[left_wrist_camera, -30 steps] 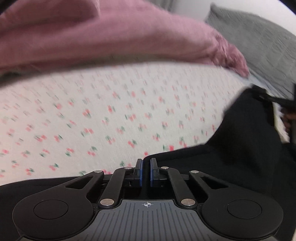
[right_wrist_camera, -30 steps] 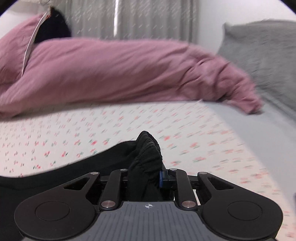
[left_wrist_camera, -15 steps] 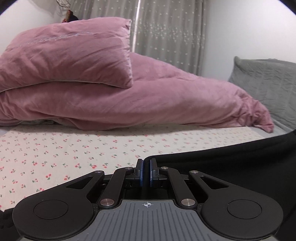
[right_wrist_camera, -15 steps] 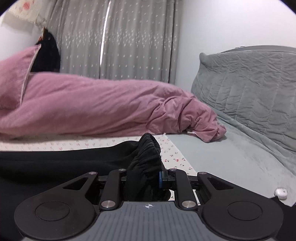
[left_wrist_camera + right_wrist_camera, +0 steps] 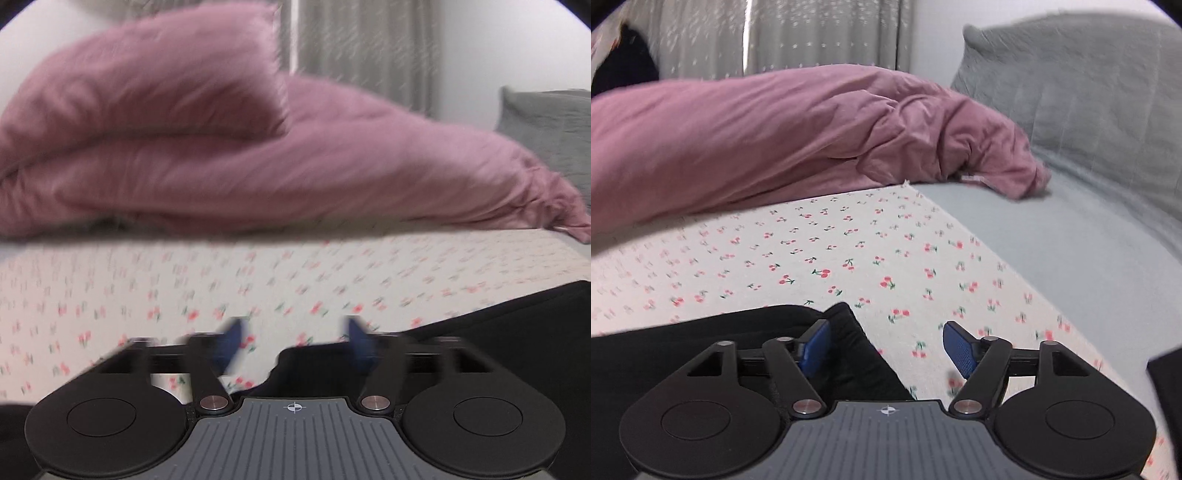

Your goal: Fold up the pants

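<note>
Black pants [image 5: 746, 343] lie on the cherry-print sheet [image 5: 849, 258] as we open both tools: our right gripper [image 5: 884, 345] spreads wide, cloth under its left finger, while our left gripper [image 5: 293, 345] parts above a loose fold.

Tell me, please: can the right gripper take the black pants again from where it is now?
Probably yes. The right gripper is opening, and the black pants lie on the cherry sheet right by its left finger, with nothing covering them.
</note>
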Action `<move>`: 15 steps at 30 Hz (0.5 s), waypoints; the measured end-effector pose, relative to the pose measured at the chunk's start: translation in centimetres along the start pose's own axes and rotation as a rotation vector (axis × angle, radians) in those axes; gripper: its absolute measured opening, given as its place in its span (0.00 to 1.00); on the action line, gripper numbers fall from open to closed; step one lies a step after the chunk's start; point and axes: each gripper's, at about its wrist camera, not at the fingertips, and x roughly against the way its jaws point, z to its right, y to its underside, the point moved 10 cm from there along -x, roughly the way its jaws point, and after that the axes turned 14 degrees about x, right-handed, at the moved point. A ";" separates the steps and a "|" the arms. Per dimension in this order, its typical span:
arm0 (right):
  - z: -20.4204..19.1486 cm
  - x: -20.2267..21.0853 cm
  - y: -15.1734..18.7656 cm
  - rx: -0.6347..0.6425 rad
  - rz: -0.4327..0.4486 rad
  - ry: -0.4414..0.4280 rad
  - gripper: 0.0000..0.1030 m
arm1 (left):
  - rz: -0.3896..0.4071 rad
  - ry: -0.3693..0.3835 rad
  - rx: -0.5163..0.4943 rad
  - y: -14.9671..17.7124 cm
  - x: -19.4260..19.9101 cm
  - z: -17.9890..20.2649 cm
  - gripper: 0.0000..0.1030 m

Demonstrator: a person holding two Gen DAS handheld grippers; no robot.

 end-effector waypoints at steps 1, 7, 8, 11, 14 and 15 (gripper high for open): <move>0.4 0.2 0.4 -0.019 -0.019 -0.015 0.66 | -0.002 0.012 -0.026 0.0 0.6 0.7 0.68; 1.4 2.0 3.2 -0.165 -0.072 -0.106 0.64 | -0.091 0.134 -0.098 2.8 4.3 4.6 0.68; 1.5 1.9 3.7 -0.192 -0.080 -0.114 0.64 | -0.111 0.154 -0.106 3.5 4.7 5.1 0.68; 1.2 1.3 4.8 -0.240 -0.110 -0.159 0.51 | -0.173 0.205 -0.120 5.6 5.7 6.4 0.68; -0.3 1.2 5.0 -0.159 -0.093 -0.175 0.27 | -0.232 0.266 -0.124 7.4 5.9 7.2 0.68; -0.5 1.5 4.8 -0.130 -0.094 -0.166 0.24 | -0.245 0.285 -0.127 8.0 6.0 7.6 0.68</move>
